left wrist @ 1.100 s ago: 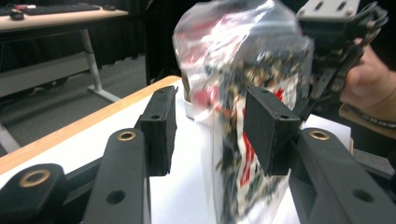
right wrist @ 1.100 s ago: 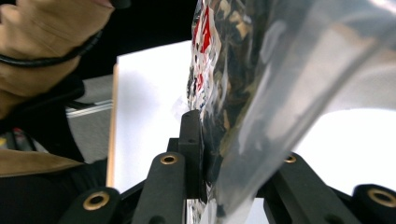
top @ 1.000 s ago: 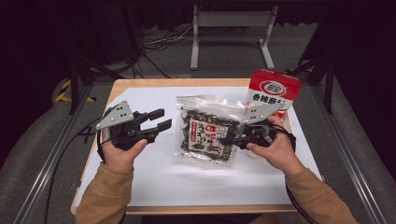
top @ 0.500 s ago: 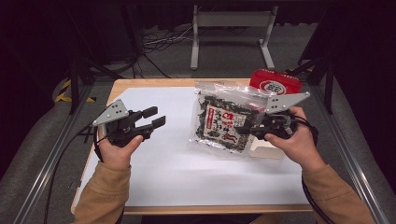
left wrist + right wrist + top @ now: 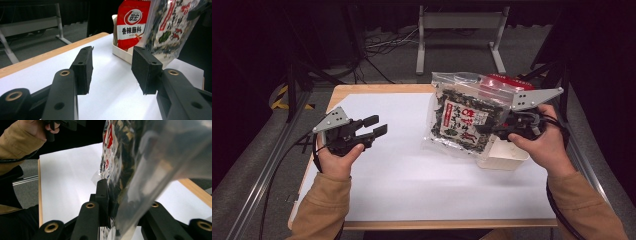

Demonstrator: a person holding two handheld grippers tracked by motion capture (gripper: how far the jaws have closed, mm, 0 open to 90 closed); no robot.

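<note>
Seaweed bag lifted over the desk's right side

The right gripper (image 5: 492,131) has its fingers clamped on the clear seaweed bag (image 5: 459,122), held above the white tray (image 5: 507,157). The left gripper (image 5: 374,131) hovers with fingers apart, holding nothing.

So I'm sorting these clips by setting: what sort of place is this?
Probably a lab or studio set up for recording, not a home. A wooden table under a white sheet stands amid black curtains, loose floor cables and a metal stand; a person works it with handheld grippers.
</note>
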